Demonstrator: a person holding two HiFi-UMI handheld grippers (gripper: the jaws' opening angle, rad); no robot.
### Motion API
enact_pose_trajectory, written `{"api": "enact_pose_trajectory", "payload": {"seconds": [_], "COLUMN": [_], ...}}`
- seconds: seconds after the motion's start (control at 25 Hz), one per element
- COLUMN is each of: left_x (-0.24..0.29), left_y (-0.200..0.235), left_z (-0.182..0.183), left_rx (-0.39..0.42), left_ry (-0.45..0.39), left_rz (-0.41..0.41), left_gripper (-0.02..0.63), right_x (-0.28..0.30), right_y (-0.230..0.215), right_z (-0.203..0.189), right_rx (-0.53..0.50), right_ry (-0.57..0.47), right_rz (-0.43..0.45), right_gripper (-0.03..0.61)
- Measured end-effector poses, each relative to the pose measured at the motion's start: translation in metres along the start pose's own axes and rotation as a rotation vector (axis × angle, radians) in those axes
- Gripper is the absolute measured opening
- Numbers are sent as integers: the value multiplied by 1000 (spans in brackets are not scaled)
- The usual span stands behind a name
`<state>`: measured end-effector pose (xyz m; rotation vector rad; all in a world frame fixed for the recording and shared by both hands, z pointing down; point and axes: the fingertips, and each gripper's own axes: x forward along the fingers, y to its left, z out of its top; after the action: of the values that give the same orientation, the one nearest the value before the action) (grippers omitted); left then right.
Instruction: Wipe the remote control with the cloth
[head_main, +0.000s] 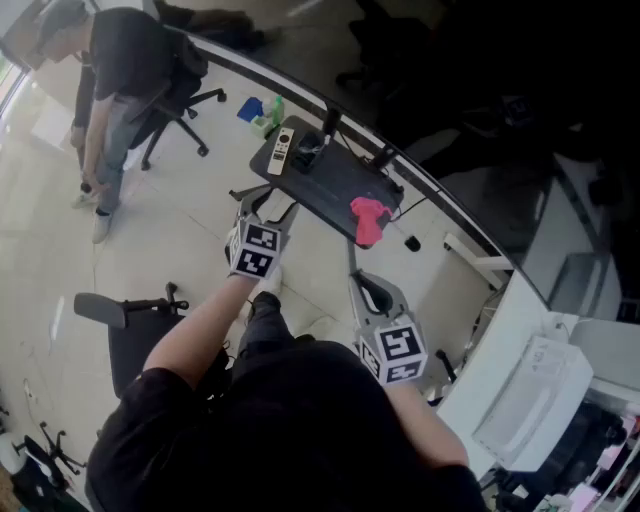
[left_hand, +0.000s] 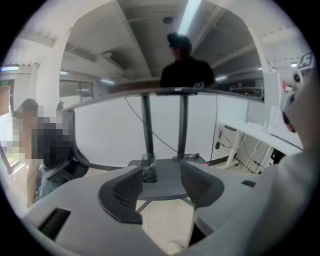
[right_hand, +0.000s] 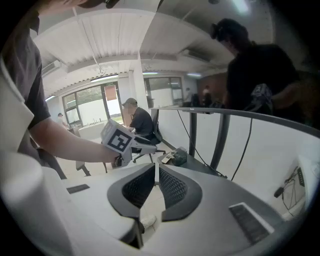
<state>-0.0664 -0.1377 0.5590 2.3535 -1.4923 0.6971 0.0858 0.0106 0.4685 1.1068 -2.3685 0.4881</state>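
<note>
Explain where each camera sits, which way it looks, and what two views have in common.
Head view: on the person's head, looking steeply down at the table, remote control and pink cloth; left forearm, left gripper, right gripper show.
Left gripper view: on the left gripper, looking along its open jaws at the table; its own jaws show.
Right gripper view: on the right gripper, along its shut jaws toward the table; left forearm and left gripper show.
Shared: head and right gripper views show the remote control.
</note>
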Motion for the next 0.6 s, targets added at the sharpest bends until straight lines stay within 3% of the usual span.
{"api": "enact_pose_trajectory", "payload": {"seconds": [0.24,0.6], "left_x": [109,216], "left_y": [75,118], "left_z": [-50,-123], "left_rx": [-29,-114], "left_ry": [141,331], "left_rz": [54,89], "left_gripper": [282,282], "right_x": [29,57], "right_y": [-10,-11], "right_z": [-5,-22], "right_rx": [42,114], "right_ry": [72,179], "right_rz": [-35,-64], "right_gripper": [29,29]}}
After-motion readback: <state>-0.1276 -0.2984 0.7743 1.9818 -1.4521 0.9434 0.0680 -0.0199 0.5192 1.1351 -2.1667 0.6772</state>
